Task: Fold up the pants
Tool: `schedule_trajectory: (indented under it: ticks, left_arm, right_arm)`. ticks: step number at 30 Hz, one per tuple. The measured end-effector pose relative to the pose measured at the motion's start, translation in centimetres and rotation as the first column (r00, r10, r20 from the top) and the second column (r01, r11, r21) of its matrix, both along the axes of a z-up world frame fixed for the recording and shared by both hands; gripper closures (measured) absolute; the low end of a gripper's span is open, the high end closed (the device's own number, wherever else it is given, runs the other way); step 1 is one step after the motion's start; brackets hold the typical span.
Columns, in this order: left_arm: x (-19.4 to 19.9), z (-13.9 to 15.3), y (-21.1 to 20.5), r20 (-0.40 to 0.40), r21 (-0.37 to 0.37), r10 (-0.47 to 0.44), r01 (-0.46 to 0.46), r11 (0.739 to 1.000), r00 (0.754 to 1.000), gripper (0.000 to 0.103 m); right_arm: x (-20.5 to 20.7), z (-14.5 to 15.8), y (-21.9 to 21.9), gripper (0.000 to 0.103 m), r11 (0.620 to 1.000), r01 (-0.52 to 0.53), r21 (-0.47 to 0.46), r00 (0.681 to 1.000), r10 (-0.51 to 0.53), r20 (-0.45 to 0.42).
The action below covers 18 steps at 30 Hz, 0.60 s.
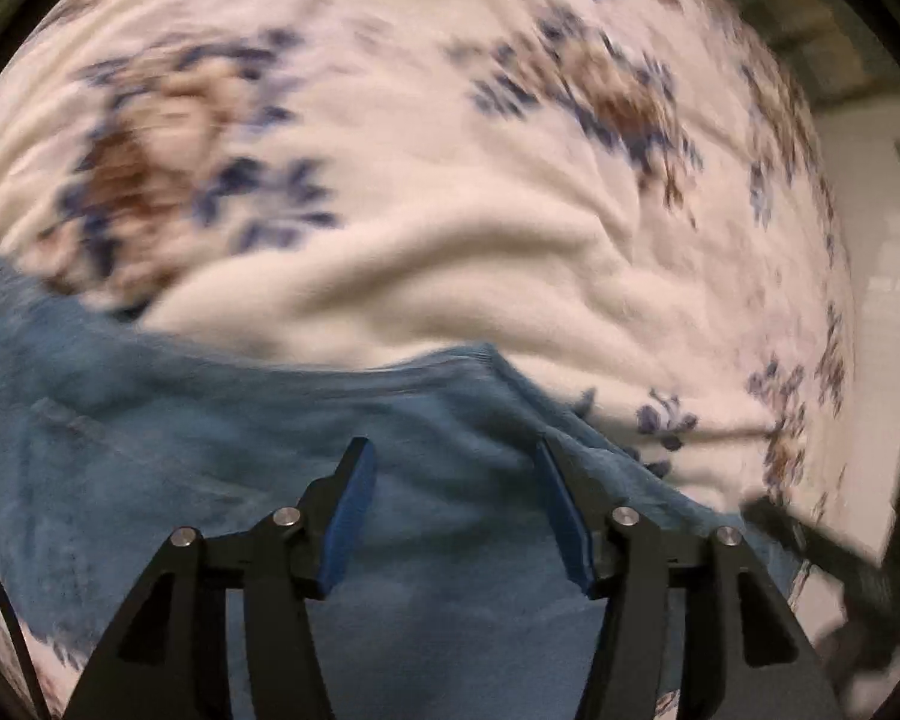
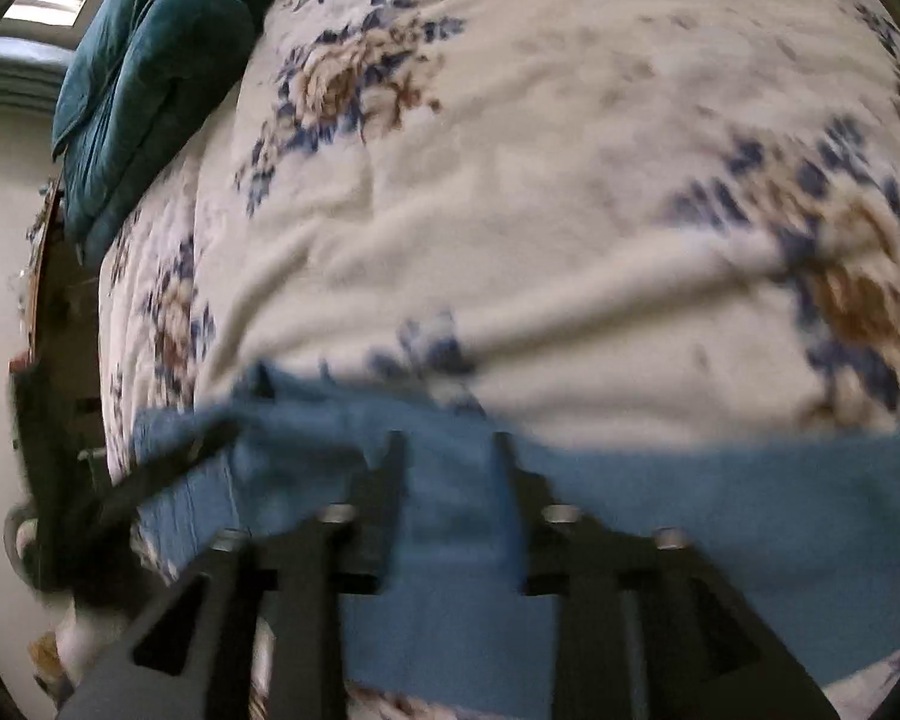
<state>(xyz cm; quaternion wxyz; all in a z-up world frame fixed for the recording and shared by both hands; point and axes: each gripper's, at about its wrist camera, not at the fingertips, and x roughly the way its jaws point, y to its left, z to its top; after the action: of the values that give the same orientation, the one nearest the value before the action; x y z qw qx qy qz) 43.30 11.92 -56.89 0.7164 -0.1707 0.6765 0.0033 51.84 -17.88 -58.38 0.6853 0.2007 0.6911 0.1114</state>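
Left wrist view shows the left gripper [image 1: 450, 468] with its blue pads parted and nothing pinched, the blue pants [image 1: 222, 456] lying flat just under and ahead of its tips on the floral blanket [image 1: 450, 192]. From the right wrist, the right gripper [image 2: 447, 450] likewise stands apart over the denim, gripping nothing, with a teal pillow [image 2: 150, 60] far ahead to its left. To fold well, I judge each claw should pinch one outer edge and lift both evenly.
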Motion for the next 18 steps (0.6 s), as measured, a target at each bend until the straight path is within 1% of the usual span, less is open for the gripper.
schedule_trajectory:
  ticks: [3, 4, 5, 6, 7, 8, 9, 11, 13, 15, 16, 17, 18]
  left_arm:
    - [1.7, -1.6, -1.0, -0.001, 0.096, -0.038, 0.038, 0.995, 0.999, 0.05]
    - [2.1, -1.9, -1.0, -0.007, 0.107, -0.033, 0.033, 0.994, 0.999, 0.05]
    - [2.6, -2.2, -0.8, -0.004, 0.112, -0.019, 0.02, 0.993, 1.0, 0.05]
    - [2.8, -2.2, -0.7, 0.003, 0.123, -0.012, 0.012, 0.992, 1.0, 0.05]
    - [3.2, -2.1, -0.6, 0.017, 0.143, -0.009, 0.006, 0.99, 1.0, 0.05]
    - [3.5, -2.2, -0.6, 0.02, 0.161, -0.007, 0.004, 0.987, 1.0, 0.05]
    - [3.9, -2.3, -0.3, 0.016, 0.177, -0.001, -0.002, 0.984, 1.0, 0.05]
    - [4.3, -2.8, 0.3, -0.001, 0.156, 0.029, -0.029, 0.987, 1.0, 0.05]
    - [4.2, -2.5, 0.5, 0.004, 0.154, 0.037, -0.037, 0.987, 0.999, 0.05]
    - [3.5, -1.0, 0.2, 0.042, 0.17, 0.019, -0.026, 0.985, 0.999, 0.05]
    - [2.9, 0.3, -0.4, 0.076, 0.175, -0.004, -0.009, 0.985, 0.997, 0.05]
    - [2.0, 1.4, -0.5, 0.097, 0.18, -0.024, 0.006, 0.984, 0.995, 0.05]
    - [1.1, 2.8, -1.6, 0.133, 0.185, -0.055, 0.03, 0.982, 0.99, 0.05]
  right_arm:
    - [-2.3, -2.6, -0.4, 0.066, 0.999, -0.049, 0.02, 0.996, 0.05, -0.079]
    - [-2.3, -3.7, -0.8, 0.066, 0.999, -0.045, -0.007, 0.995, 0.044, -0.091]
    - [-2.1, -4.7, -1.2, 0.072, 0.999, -0.025, -0.033, 0.996, 0.021, -0.09]
    - [-1.9, -5.4, -1.1, 0.075, 0.999, -0.004, -0.038, 0.996, 0.001, -0.087]
    - [-1.6, -6.1, -1.7, 0.084, 0.999, 0.023, -0.047, 0.996, -0.027, -0.083]
    - [-1.3, -6.5, -2.2, 0.09, 0.997, 0.047, -0.063, 0.996, -0.052, -0.074]
    - [-1.2, -6.8, -2.7, 0.091, 0.996, 0.065, -0.067, 0.996, -0.07, -0.063]
    - [-1.1, -7.5, -3.2, 0.091, 0.995, 0.09, -0.048, 0.993, -0.093, -0.067]
    - [-1.1, -7.5, -3.3, 0.091, 0.996, 0.073, -0.053, 0.995, -0.076, -0.057]
    - [-1.2, -6.8, -3.2, 0.087, 0.997, 0.062, -0.04, 0.998, -0.064, -0.031]
    - [-1.7, -5.6, -3.9, 0.087, 0.997, 0.076, -0.008, 0.997, -0.076, 0.0]
    - [-2.3, -4.6, -4.3, 0.081, 0.995, 0.099, 0.012, 0.995, -0.099, 0.022]
    - [-2.8, -3.8, -4.8, 0.071, 0.992, 0.122, 0.034, 0.991, -0.123, 0.046]
